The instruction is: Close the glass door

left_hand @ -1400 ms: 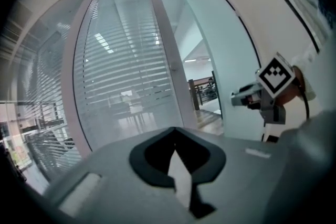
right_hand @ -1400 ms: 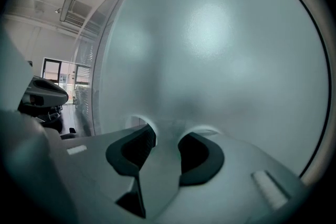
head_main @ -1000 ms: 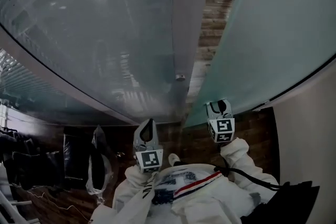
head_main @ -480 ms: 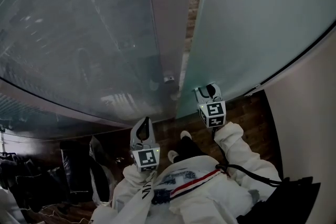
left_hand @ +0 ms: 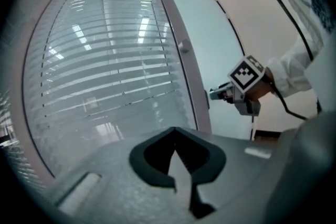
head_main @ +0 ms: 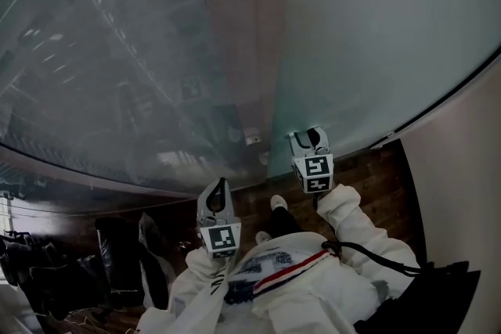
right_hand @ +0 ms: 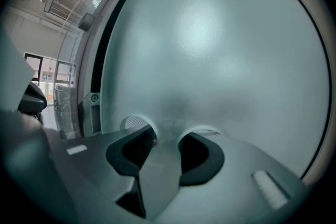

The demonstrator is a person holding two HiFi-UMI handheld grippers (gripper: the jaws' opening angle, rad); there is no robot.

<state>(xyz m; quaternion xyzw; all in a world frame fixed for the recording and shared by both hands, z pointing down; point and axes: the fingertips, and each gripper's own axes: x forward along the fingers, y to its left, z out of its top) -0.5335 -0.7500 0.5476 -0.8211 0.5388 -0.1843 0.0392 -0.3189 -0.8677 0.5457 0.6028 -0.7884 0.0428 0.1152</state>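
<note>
Right gripper jaws apart, tips at glass door (frosted pane); left gripper jaws together.

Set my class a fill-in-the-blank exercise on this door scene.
The right claw is at the frosted glass ____.
The left claw, jaws together, faces a glass wall with horizontal ____ behind it.
The person's sleeves are ____.
The floor is dark ____.
Missing words: door; blinds; white; wood.
</note>
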